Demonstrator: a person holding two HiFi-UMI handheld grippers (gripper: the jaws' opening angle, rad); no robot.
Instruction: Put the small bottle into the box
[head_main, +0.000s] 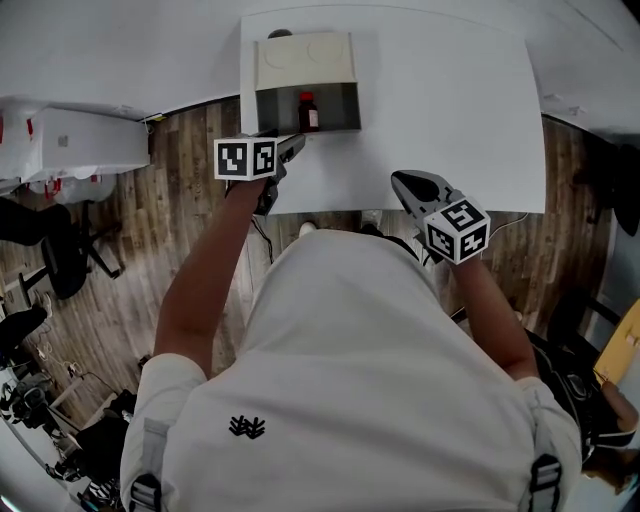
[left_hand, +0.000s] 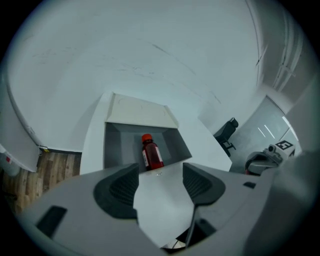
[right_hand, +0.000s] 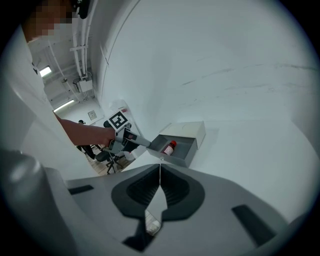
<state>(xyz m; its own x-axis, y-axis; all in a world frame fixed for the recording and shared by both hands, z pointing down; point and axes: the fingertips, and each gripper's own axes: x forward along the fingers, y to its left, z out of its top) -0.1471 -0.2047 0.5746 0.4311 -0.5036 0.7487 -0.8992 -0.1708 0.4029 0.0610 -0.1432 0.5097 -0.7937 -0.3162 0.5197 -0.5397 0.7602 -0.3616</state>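
The small red-brown bottle (head_main: 308, 112) with a red cap stands inside the grey box (head_main: 275, 105), whose cream lid (head_main: 305, 60) is folded back. In the left gripper view the bottle (left_hand: 151, 152) stands just beyond my left gripper (left_hand: 160, 170), which is open and holds nothing. That gripper (head_main: 295, 146) sits at the box's front left edge. My right gripper (head_main: 400, 180) hovers over the table's near edge with its jaws shut on nothing (right_hand: 160, 169). From there I see the box (right_hand: 186, 150), the bottle (right_hand: 169, 148) and the left gripper (right_hand: 134, 142).
The box sits at the far left corner of a white table (head_main: 450, 120). Wooden floor (head_main: 190, 220) lies to the left, with a white cabinet (head_main: 80, 145) and a dark office chair (head_main: 55, 255) beyond. The person's torso fills the lower head view.
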